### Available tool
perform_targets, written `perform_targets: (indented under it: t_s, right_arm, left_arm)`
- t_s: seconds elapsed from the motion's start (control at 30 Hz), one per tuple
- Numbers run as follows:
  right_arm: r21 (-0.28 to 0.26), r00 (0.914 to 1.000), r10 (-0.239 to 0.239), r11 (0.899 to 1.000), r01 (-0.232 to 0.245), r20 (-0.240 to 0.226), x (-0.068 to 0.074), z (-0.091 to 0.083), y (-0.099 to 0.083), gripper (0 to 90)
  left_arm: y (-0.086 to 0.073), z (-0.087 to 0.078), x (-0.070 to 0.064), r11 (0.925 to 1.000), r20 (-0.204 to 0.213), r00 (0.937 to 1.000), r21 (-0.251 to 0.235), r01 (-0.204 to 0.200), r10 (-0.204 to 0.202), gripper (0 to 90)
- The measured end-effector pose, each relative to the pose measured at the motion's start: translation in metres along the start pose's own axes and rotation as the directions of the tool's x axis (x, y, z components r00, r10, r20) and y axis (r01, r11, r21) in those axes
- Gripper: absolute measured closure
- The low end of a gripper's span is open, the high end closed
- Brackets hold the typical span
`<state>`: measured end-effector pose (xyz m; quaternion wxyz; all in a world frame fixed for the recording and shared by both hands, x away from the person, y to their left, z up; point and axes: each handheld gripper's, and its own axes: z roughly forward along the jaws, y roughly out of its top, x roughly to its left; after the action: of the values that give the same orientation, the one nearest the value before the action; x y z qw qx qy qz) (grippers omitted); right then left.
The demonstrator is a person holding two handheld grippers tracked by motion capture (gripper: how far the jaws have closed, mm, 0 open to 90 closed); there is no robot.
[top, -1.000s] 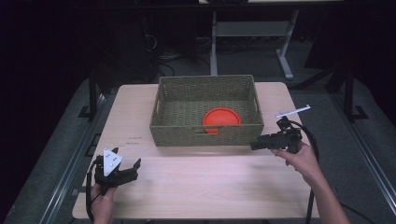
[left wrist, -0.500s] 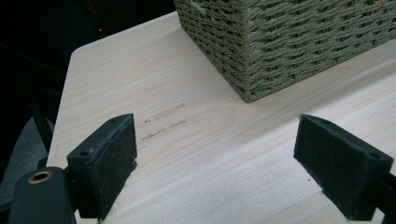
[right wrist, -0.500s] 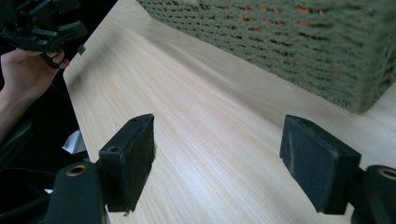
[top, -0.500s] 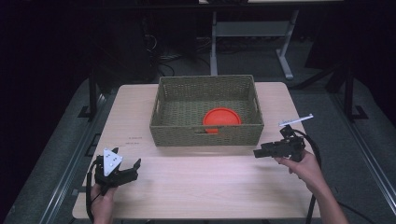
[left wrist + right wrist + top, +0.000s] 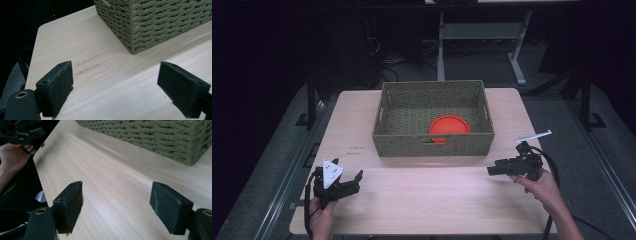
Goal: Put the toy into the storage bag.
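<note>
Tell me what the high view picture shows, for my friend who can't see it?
A woven basket holding an orange plate sits on a wooden table. Nearer the person, the left gripper and right gripper hover open and empty.

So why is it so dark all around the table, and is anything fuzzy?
In the high view, light falls on the table and basket, while the room behind is near black. In the right gripper view the basket looks soft and blurred; the jaws are sharp. In the left gripper view the basket weave is crisp.
</note>
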<state>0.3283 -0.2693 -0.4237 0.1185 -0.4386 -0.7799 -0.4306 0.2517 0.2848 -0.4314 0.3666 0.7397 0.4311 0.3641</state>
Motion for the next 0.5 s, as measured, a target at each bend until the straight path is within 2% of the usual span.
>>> perform_targets:
  t_s: [0.1, 0.17, 0.33, 0.37, 0.5]
  right_arm:
    - [-0.003, 1.0, 0.001, 1.0, -0.001, -0.003, -0.001, 0.001, -0.005, 25.8]
    - [-0.003, 0.9999, 0.014, 1.0, -0.014, -0.01, -0.001, 0.001, -0.01, 25.7]
    - [-0.012, 0.9999, 0.008, 1.0, -0.008, -0.007, -0.004, 0.001, -0.021, 25.5]
    - [-0.017, 0.9998, 0.018, 1.0, -0.018, -0.012, -0.003, 0.0, -0.024, 25.3]
    - [-0.057, 0.9999, -0.005, 0.998, 0.005, 0.01, -0.004, -0.003, -0.034, 25.3]
  left_arm:
    - [0.0, -0.001, 0.0, 0.9999, -0.003, 1.0, -0.013, 0.0, 0.0, 12.7]
    - [0.0, -0.001, 0.0, 1.0, -0.003, 1.0, -0.006, -0.002, 0.002, 12.7]
    - [0.0, 0.001, -0.001, 1.0, 0.0, 1.0, -0.001, 0.0, 0.0, 12.8]
    - [0.0, 0.0, -0.001, 1.0, 0.001, 1.0, -0.006, 0.004, -0.004, 12.8]
    - [0.0, 0.001, -0.001, 1.0, 0.002, 1.0, -0.003, 0.005, -0.005, 12.7]
